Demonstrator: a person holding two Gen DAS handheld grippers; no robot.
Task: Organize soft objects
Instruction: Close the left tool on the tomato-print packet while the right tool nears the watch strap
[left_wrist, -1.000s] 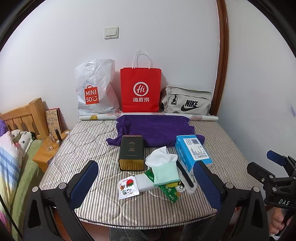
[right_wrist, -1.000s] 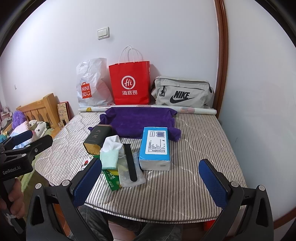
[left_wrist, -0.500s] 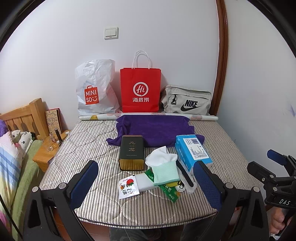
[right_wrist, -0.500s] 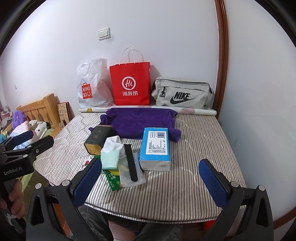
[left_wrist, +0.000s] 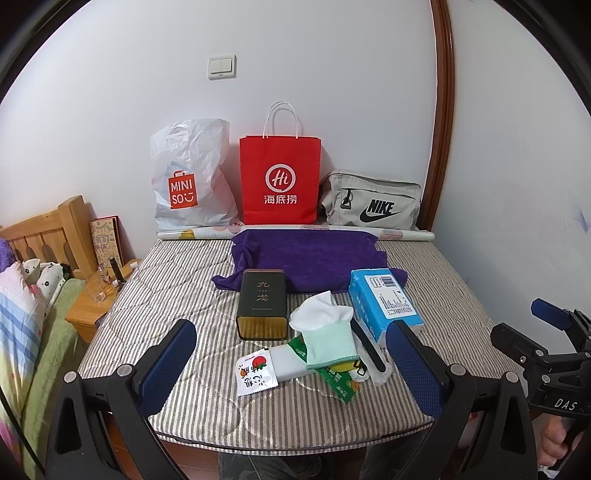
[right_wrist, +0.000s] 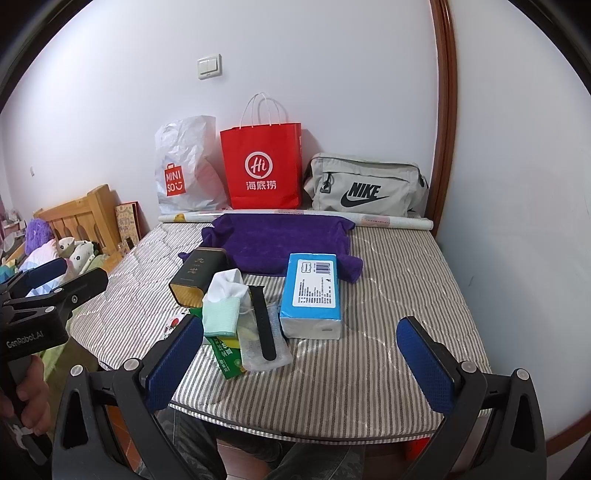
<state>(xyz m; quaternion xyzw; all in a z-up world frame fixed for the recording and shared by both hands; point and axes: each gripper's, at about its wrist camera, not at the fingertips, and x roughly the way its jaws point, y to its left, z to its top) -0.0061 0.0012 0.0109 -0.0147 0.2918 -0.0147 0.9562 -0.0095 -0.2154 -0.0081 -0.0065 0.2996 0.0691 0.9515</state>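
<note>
Hovering both grippers short of the near edge of the striped quilted mattress (left_wrist: 177, 295), nothing grasped: left gripper (left_wrist: 291, 365) fingers spread wide, right gripper (right_wrist: 299, 363) fingers likewise released. Soft candidates as we read them: mint-and-white knit sock (left_wrist: 325, 334) on top of the small clutter pile, touching the green snack packet (left_wrist: 338, 380) under it; blue soft-pack tissue block (right_wrist: 314, 291) just right of the pile; purple terry towel (left_wrist: 310, 254) spread at the far end under the bags. Dark rectangular tea tin (left_wrist: 263, 302) and black watch strap (right_wrist: 263, 325) look rigid, so we'd leave them. Sock should be light, limp and grippy; we'd pinch the bunched white toe end so it lifts clear without dragging the packet. Tissue pack will squash, so take it across the short sides. Towel will drape; grab a corner or folded edge.
</note>
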